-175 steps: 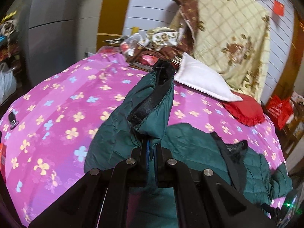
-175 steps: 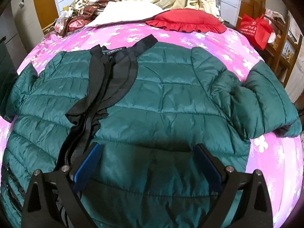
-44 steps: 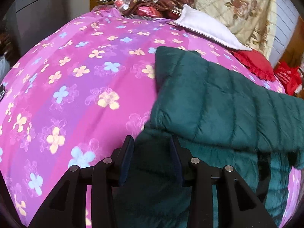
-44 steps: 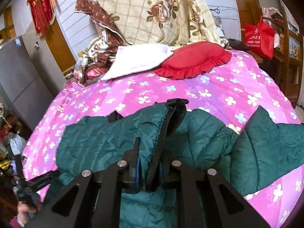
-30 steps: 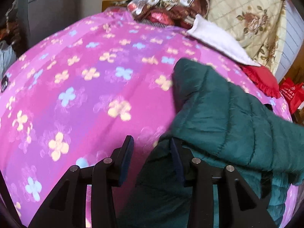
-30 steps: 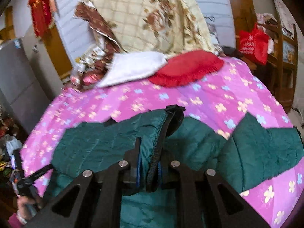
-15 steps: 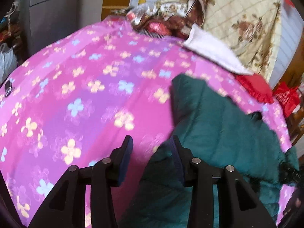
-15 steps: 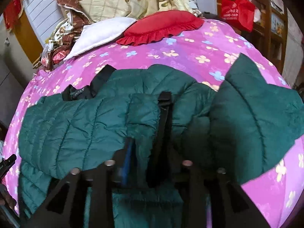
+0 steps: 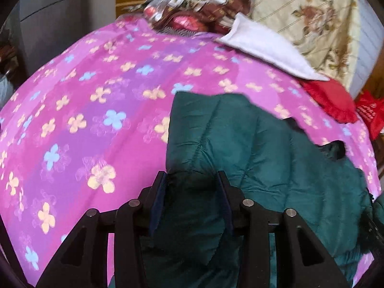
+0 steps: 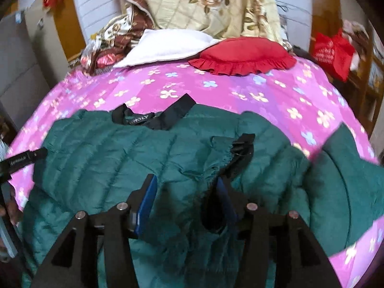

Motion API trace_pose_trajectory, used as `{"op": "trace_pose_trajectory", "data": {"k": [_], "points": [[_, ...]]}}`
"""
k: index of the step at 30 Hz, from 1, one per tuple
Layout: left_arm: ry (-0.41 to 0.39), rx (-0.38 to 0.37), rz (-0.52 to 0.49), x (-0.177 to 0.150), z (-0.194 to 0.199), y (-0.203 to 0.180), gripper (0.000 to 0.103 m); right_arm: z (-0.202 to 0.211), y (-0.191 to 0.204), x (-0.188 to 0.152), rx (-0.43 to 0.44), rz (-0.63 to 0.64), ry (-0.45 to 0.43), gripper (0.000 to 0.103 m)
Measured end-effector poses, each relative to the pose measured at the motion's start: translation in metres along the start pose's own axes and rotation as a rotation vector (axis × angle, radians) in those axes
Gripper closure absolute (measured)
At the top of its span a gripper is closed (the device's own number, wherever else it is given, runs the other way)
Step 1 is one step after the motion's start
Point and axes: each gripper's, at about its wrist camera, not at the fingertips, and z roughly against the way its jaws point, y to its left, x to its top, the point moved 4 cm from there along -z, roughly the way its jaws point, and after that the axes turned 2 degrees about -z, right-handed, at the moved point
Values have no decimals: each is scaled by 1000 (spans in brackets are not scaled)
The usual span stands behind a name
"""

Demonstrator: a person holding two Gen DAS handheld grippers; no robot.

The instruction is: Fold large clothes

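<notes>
On the pink bed [image 10: 240, 91], right claw [image 10: 186, 192] has just opened, dropping the cuff [image 10: 230, 151] onto the jacket [image 10: 108, 153], sleeve fold done; left claw [image 9: 192, 192] apart over its edge.

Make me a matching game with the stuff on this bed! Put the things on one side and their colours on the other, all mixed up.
Things:
1. puffy jacket
2. frilly cushion
3. flat pillow
4. bed cover

Colours:
A. white
B. pink with flowers
C. dark green
D. red

Pairs: 1-C, 2-D, 3-A, 4-B
</notes>
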Motion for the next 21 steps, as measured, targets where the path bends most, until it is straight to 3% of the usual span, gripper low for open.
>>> {"op": "trace_pose_trajectory", "data": {"k": [3,4,7,10,14,17,21], "points": [[-8,-7,6,-4,-2,2,82,-14,-18,-1,-174,-14,49,49],[-16,-6,-6,-5,-2,1,81,-15,-31,-3,-176,-66,56,49],[-28,3,-28,-8,-3,0,79,-1,-60,-8,-101,-214,35,49],[-26,-2,-11,-8,-4,2,79,21,-69,-7,-116,-245,-20,49],[-20,6,-9,-7,-6,1,76,33,-46,5,-8,-206,-75,49],[-23,26,-21,-8,-8,-1,72,19,-16,12,107,-131,-45,49],[-33,33,-24,-9,-10,0,69,-19,13,11,116,-66,31,49]]}}
